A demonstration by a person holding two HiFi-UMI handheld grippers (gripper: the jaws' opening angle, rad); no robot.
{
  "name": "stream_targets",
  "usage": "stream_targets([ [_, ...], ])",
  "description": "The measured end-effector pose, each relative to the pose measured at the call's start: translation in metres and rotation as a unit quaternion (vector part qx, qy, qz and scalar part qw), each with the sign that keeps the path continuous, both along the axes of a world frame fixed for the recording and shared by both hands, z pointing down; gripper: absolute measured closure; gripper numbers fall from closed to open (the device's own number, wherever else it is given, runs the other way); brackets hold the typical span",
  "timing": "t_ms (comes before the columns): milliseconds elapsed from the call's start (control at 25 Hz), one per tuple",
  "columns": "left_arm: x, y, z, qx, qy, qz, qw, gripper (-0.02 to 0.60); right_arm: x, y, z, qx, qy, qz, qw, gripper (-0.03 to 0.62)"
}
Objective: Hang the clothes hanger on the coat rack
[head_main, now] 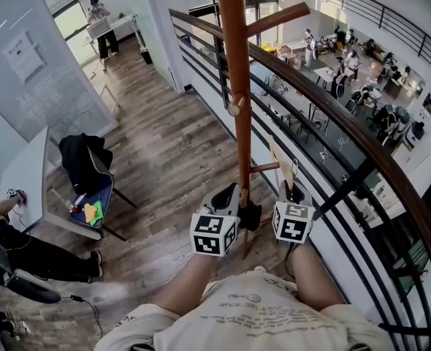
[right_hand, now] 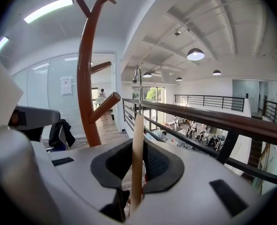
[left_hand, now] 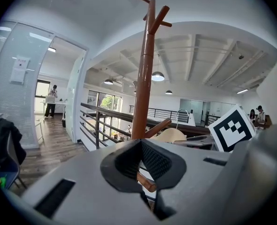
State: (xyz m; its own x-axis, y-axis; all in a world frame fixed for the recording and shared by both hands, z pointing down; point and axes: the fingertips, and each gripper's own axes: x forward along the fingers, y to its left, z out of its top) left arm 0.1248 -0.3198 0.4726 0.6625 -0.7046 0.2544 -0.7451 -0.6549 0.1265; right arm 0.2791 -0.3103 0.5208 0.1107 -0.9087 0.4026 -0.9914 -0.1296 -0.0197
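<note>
The brown wooden coat rack pole [head_main: 234, 64] rises straight in front of me, with pegs branching off it. My right gripper [head_main: 292, 192] is shut on the pale wooden clothes hanger [head_main: 280, 163], just right of the pole. In the right gripper view the hanger [right_hand: 137, 149] stands upright between the pads of the right gripper [right_hand: 137, 168], its metal hook [right_hand: 137, 78] on top, and a rack peg [right_hand: 104, 107] lies to its left. My left gripper [head_main: 243, 209] is at the pole. Its pads [left_hand: 145, 165] close on a brown wooden piece of the rack, a peg end by the look.
A brown handrail on black bars [head_main: 361, 145] curves close along the right, with a lower floor full of people beyond it. To the left stand a chair with a black jacket [head_main: 88, 170] and a white table [head_main: 25, 174]. A seated person [head_main: 25, 251] is at lower left.
</note>
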Motion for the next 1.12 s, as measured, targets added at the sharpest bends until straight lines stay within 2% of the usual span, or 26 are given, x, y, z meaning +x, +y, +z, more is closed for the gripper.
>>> stream_targets([
  [1120, -0.028, -0.012, 0.008, -0.013, 0.004, -0.033, 0.9994, 0.579, -0.042, -0.029, 0.013, -0.020, 0.035, -0.054, 0.998, 0.542],
])
